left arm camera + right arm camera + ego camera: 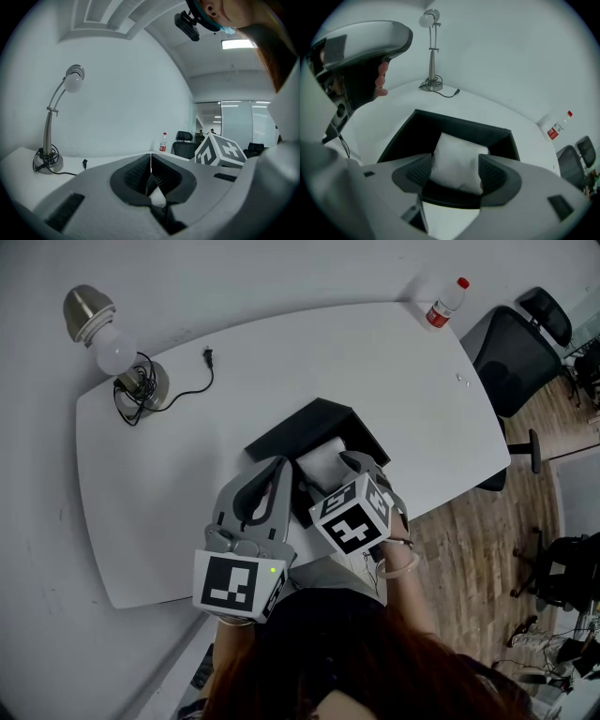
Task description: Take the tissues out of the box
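Observation:
A black box (298,432) stands open on the white table (169,484), with a white tissue pack (322,463) inside it. In the right gripper view the pack (457,159) rises out of the box (459,124) between the jaws of my right gripper (456,169). Those jaws stand wide, one pad on each side of the pack, and I see no squeeze on it. My left gripper (278,468) reaches to the box's near left edge. Its jaws are shut (151,161) with nothing held.
A desk lamp (101,332) stands at the table's far left with a coiled cable and loose plug (207,357). A plastic bottle (447,303) sits at the far right corner. A black office chair (511,352) is beyond the right edge.

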Available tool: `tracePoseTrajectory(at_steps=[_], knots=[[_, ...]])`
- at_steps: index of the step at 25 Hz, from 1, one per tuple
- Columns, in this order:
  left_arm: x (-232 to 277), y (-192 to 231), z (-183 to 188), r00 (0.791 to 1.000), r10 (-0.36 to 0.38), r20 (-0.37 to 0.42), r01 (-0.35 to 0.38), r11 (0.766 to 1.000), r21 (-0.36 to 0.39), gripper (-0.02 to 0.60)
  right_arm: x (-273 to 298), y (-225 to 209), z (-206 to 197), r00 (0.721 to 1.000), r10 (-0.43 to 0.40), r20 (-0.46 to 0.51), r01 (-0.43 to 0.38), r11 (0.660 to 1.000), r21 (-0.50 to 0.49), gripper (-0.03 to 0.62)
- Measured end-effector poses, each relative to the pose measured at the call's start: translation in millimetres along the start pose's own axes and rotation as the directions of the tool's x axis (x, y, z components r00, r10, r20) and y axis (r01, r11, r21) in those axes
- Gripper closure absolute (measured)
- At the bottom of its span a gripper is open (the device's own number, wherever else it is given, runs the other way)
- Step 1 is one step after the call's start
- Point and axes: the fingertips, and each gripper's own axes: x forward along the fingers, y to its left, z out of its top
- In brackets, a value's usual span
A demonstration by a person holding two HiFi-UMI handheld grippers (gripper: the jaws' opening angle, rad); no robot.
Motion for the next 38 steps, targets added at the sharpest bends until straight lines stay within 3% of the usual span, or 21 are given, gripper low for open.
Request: tracePoseTrajectory(at_steps=[5, 12, 17, 29, 38], knots=[[2.0, 2.1, -1.3, 1.000, 0.000, -0.002, 0.000, 1.000, -0.008, 0.555, 5.0, 0.9, -4.4, 0.997, 0.012, -0.073, -0.013, 1.000, -0.007, 0.306], [1.5, 6.6, -1.2, 1.000, 0.006, 0.000, -0.006, 1.000, -0.014, 0.555, 9.8, -4.3, -6.7, 0.992, -0.036, -0.119, 0.033, 0.999, -0.029, 0.309], [-2.7, 6.0, -1.5, 1.000, 0.008, 0.001, -0.008, 1.000, -0.017, 0.555, 8.5, -7.7, -7.4, 0.992, -0.050, -0.117, 0.045, 0.998, -0.047, 0.355], [-25.9, 6.5, 5.5, 0.999, 0.024, 0.026, -0.024, 1.000, 0.001, 0.555, -2.7, -6.6, -2.7, 0.995, -0.079, -0.058, 0.076, 0.995, -0.061, 0.378], [-43.4, -1.4, 12.3, 0.999, 0.021, 0.048, -0.022, 0.999, 0.024, 0.555, -29.4, -10.7, 10.6, 0.986, -0.143, 0.085, 0.145, 0.989, -0.023, 0.378]])
